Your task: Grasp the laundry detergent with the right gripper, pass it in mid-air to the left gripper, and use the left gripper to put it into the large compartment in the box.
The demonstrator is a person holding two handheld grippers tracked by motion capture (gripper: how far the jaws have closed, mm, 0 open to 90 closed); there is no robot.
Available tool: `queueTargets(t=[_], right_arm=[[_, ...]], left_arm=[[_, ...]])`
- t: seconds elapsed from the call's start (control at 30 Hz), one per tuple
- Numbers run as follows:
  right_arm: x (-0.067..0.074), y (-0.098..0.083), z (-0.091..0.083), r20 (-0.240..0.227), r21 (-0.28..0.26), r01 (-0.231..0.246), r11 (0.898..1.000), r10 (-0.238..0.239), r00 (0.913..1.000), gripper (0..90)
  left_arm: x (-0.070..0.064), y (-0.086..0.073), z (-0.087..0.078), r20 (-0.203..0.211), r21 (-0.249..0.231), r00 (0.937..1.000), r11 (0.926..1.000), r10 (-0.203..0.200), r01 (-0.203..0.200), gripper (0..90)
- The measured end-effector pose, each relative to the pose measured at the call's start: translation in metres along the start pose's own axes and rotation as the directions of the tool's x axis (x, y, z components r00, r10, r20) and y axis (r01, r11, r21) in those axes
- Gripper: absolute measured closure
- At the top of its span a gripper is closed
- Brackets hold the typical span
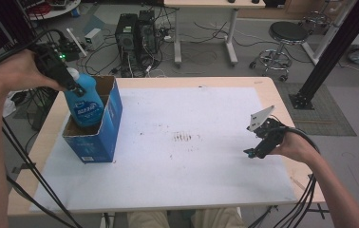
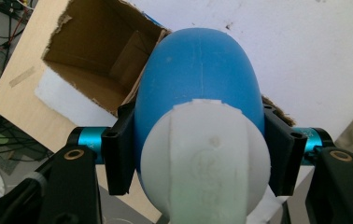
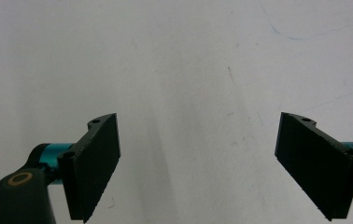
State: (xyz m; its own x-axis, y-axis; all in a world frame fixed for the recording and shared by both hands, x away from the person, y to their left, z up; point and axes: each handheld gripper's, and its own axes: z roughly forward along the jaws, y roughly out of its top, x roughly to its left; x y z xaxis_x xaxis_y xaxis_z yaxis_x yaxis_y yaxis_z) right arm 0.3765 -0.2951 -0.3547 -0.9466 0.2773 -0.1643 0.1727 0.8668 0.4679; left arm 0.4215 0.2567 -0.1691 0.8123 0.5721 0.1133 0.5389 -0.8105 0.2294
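Left gripper [image 1: 75, 88] clamped on blue bottle [image 1: 85, 102] inside open box [image 1: 102, 137], right gripper [image 1: 253, 153] jaws apart above white sheet [image 1: 192, 166]

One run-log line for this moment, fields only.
left gripper: shut on blue bottle | bottle: partly inside open cardboard box | right gripper: open, empty, over white table sheet

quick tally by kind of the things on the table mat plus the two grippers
blue bottle: 1, white cap, half inside the box
blue cardboard box: 1, open on top
grippers: 2, left gripper shut on the bottle, right gripper open over the white mat
total: 4
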Motion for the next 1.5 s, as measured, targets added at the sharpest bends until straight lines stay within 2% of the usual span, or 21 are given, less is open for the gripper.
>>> queueTargets(t=[0.17, 0.3, 0.47, 0.5, 0.53, 0.8, 0.87, 1.17, 1.5], right_arm=[[0.002, 0.000, 0.002, -0.003, 0.009, 0.000, 1.000, 0.000, 1.0000, 13.4], [0.002, 0.000, 0.002, 0.000, 0.010, 0.000, 1.000, 0.000, 1.0000, 13.4], [0.003, -0.002, 0.004, -0.004, 0.014, -0.003, 1.000, 0.003, 1.0000, 13.4], [0.003, -0.002, 0.004, -0.004, 0.014, -0.003, 1.000, 0.003, 1.0000, 13.4], [0.003, -0.002, 0.005, -0.005, 0.015, -0.002, 1.000, 0.002, 1.0000, 13.4], [0.005, -0.001, 0.009, -0.013, 0.020, -0.001, 1.000, 0.001, 0.9999, 13.4], [0.005, -0.001, 0.010, -0.014, 0.019, 0.000, 1.000, 0.000, 0.9999, 13.4], [0.006, 0.000, 0.013, -0.012, 0.020, -0.003, 1.000, 0.003, 0.9999, 13.4], [0.009, 0.000, 0.013, -0.014, 0.021, 0.001, 1.000, 0.000, 0.9999, 13.4]], left_arm=[[-0.002, -0.003, 0.024, 0.025, 0.031, 0.9995, 0.9993, 0.018, -0.019, 38.3], [-0.004, -0.004, 0.045, 0.039, 0.065, 0.9981, 0.9966, 0.048, -0.051, 38.3], [-0.005, -0.008, 0.065, 0.049, 0.078, 0.9976, 0.9956, 0.049, -0.053, 38.2], [-0.005, -0.008, 0.065, 0.049, 0.078, 0.9976, 0.9956, 0.049, -0.053, 38.2], [-0.006, -0.011, 0.076, 0.054, 0.089, 0.9964, 0.9936, 0.065, -0.070, 38.2], [-0.008, -0.019, 0.099, 0.067, 0.104, 0.9946, 0.9909, 0.079, -0.085, 38.2], [-0.008, -0.020, 0.100, 0.067, 0.086, 0.9947, 0.9928, 0.078, -0.083, 38.1], [-0.010, -0.021, 0.100, 0.057, 0.099, 0.9939, 0.9901, 0.094, -0.100, 38.1], [-0.012, -0.021, 0.100, 0.053, 0.100, 0.9941, 0.9899, 0.095, -0.100, 38.0]])
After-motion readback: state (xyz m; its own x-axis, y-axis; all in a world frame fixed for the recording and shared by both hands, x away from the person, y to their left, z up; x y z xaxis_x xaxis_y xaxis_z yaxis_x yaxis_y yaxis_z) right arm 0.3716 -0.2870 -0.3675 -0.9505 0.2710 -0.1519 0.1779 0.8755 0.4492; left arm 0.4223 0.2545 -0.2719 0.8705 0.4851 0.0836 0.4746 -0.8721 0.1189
